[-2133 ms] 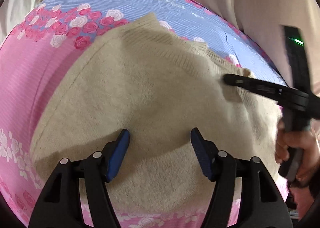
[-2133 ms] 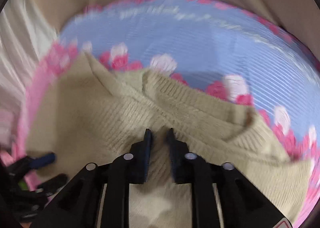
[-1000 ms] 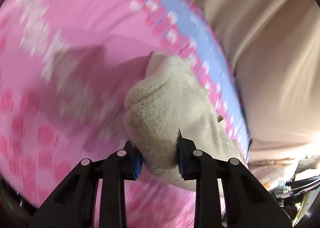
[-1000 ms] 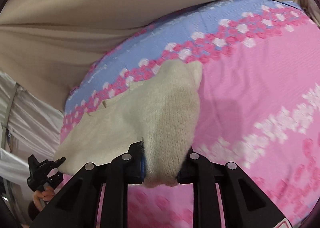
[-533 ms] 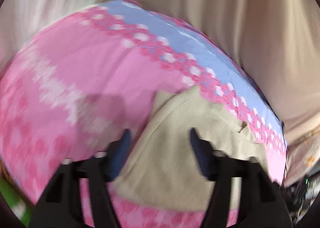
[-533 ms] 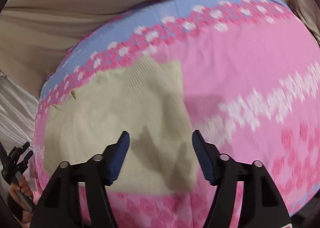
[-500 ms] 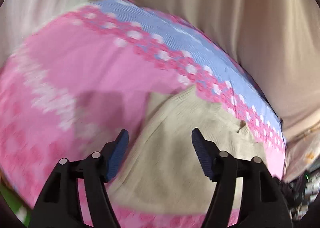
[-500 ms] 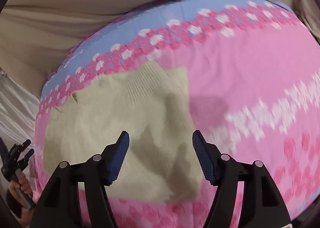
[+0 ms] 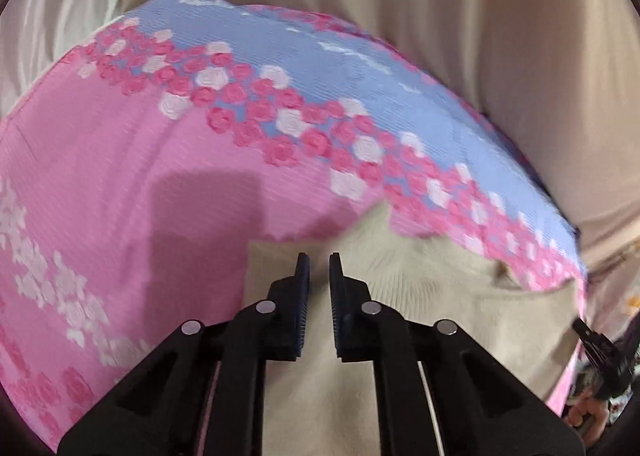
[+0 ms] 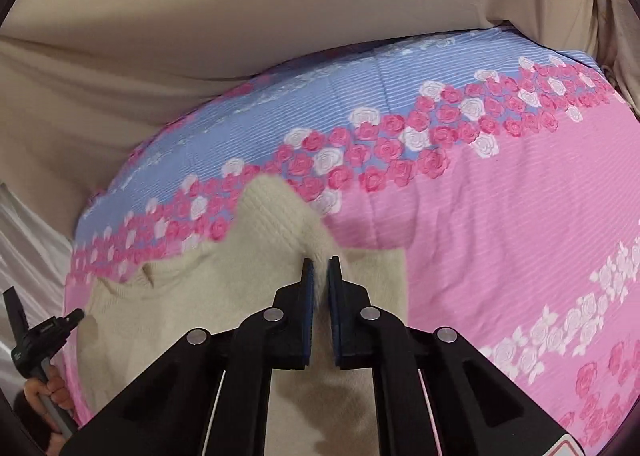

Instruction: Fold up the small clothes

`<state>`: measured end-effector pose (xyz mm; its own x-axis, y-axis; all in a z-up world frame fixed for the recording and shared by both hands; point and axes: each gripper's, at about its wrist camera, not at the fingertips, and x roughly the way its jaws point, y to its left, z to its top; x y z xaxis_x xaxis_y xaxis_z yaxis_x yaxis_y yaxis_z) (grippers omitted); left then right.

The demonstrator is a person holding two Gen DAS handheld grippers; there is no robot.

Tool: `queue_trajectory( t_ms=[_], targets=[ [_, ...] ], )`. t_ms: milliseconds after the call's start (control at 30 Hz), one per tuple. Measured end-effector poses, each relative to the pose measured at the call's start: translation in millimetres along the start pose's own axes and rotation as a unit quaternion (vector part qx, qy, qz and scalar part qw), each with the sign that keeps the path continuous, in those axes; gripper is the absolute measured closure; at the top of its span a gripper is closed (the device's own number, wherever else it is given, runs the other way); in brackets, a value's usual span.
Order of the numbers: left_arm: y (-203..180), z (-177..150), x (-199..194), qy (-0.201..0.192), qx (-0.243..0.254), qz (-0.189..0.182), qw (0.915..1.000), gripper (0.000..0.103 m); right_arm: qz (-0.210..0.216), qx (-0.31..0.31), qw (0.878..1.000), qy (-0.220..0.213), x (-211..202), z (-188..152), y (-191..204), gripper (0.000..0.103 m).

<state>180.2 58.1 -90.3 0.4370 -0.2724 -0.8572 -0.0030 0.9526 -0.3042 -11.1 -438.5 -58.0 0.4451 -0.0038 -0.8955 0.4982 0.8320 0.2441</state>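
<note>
Sweater (image 9: 420, 320), cream knit, flat on the floral sheet (image 9: 120, 183) under both tools: we judge our left gripper (image 9: 318, 260) and right gripper (image 10: 320, 263), each pinched on knit, should lift evenly together.

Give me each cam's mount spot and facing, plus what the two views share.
Left wrist: on the left gripper, aimed down at the beige sweater; right gripper at far right.
Right wrist: on the right gripper, pinching the sweater's fold; left gripper and a hand at far left.
Shared: sweater, pink floral sheet.
</note>
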Motion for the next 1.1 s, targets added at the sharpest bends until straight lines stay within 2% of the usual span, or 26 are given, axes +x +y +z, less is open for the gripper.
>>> queue_trajectory(
  t_ms=[67,100,133,233,300,333,367,433,500,567,633,733,833,900,1100],
  targets=[
    [3,0,29,0.039,0.001,0.031,0.9988,0.091,-0.046,-0.006,0.996,0.074,46,-10,-10,0.089],
    [5,-3,34,0.050,0.001,0.053,0.9973,0.091,-0.051,0.001,0.996,0.079,50,-14,-13,0.090],
    [5,-5,27,0.041,-0.001,0.047,0.9980,0.091,-0.039,0.006,0.998,0.039,30,-14,-7,0.090],
    [-9,-9,-6,-0.001,0.014,0.003,0.9999,0.089,0.017,-0.030,0.999,-0.019,-13,-16,21,0.087],
    [-20,-10,-8,-0.001,0.033,-0.001,0.9995,0.081,0.035,-0.054,0.998,-0.003,-12,-19,37,0.087],
    [-28,-11,1,0.010,0.045,-0.001,0.9989,0.079,0.026,-0.074,0.997,0.021,3,-22,45,0.086],
    [-32,-12,12,0.021,0.052,0.007,0.9984,0.079,0.013,-0.084,0.996,0.036,16,-26,49,0.086],
    [-36,-14,36,0.049,0.059,0.028,0.9966,0.079,-0.043,-0.094,0.992,0.078,54,-33,42,0.087],
    [-38,-16,46,0.042,0.068,0.050,0.9955,0.079,-0.032,-0.065,0.995,0.066,52,-33,35,0.091],
    [-41,-16,45,0.041,0.080,0.060,0.9942,0.078,-0.012,-0.037,0.998,0.051,35,-30,37,0.087],
    [-44,-15,45,0.043,0.088,0.059,0.9934,0.073,0.006,-0.048,0.998,0.028,19,-32,46,0.084],
    [-45,-15,47,0.041,0.090,0.064,0.9930,0.072,-0.007,-0.074,0.996,0.043,31,-35,55,0.081],
    [-48,-15,50,0.045,0.098,0.072,0.9916,0.069,-0.032,-0.076,0.994,0.069,60,-35,43,0.083],
    [-48,-15,51,0.047,0.099,0.075,0.9912,0.068,-0.025,-0.068,0.995,0.065,66,-31,40,0.085],
    [-49,-13,59,0.052,0.109,0.086,0.9890,0.066,-0.042,-0.084,0.993,0.066,73,-25,50,0.085]
  ],
)
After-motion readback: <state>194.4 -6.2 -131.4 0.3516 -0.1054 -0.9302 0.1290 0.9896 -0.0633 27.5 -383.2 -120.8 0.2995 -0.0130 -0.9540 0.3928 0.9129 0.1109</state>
